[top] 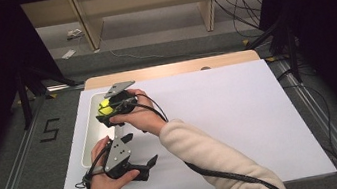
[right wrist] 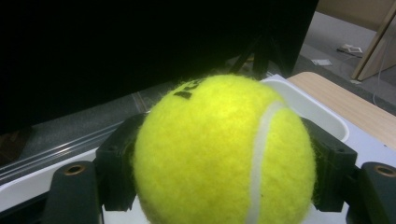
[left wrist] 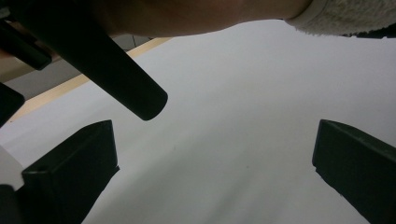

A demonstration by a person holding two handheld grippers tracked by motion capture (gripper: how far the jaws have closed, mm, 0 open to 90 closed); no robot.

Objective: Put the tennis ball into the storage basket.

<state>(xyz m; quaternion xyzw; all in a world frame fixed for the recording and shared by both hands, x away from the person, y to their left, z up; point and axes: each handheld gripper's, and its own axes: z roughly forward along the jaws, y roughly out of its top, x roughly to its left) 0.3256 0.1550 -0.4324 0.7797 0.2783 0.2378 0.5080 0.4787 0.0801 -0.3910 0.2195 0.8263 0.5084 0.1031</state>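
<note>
Item: tennis ball [right wrist: 224,154], clamped between the right gripper [top: 108,108] jaws, over the white tray [top: 92,131]. Left gripper [top: 152,161] spread wide, empty, just beside the tray. Advice: lower well inside the tray before releasing.

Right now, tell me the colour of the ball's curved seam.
White, on the fuzzy yellow tennis ball; right gripper view.
</note>
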